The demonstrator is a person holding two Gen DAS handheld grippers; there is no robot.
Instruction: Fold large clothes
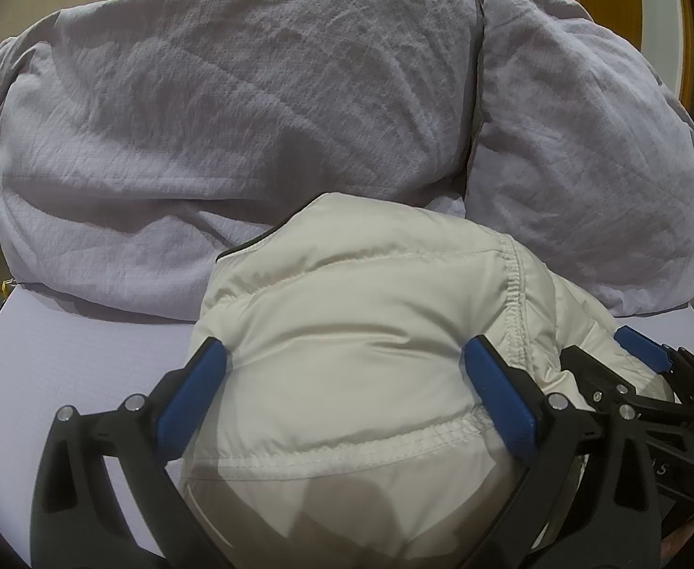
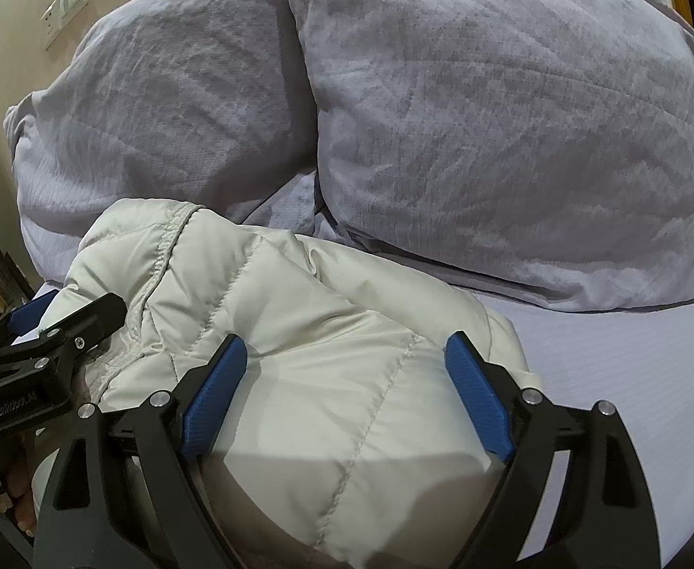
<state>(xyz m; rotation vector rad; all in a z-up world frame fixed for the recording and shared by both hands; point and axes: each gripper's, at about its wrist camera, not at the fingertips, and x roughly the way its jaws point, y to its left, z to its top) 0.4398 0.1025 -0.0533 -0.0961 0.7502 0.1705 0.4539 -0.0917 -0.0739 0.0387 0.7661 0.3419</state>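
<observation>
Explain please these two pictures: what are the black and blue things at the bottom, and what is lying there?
They are two hand-held grasping devices; each carries a camera looking along its fingers. One picture comes from the left tool, the other from the right tool. A folded cream puffer jacket lies on a lilac bed sheet, with two lilac pillows behind it. Both tools stand wide open, their blue pads either side of the jacket; neither seems to be pinching it.
</observation>
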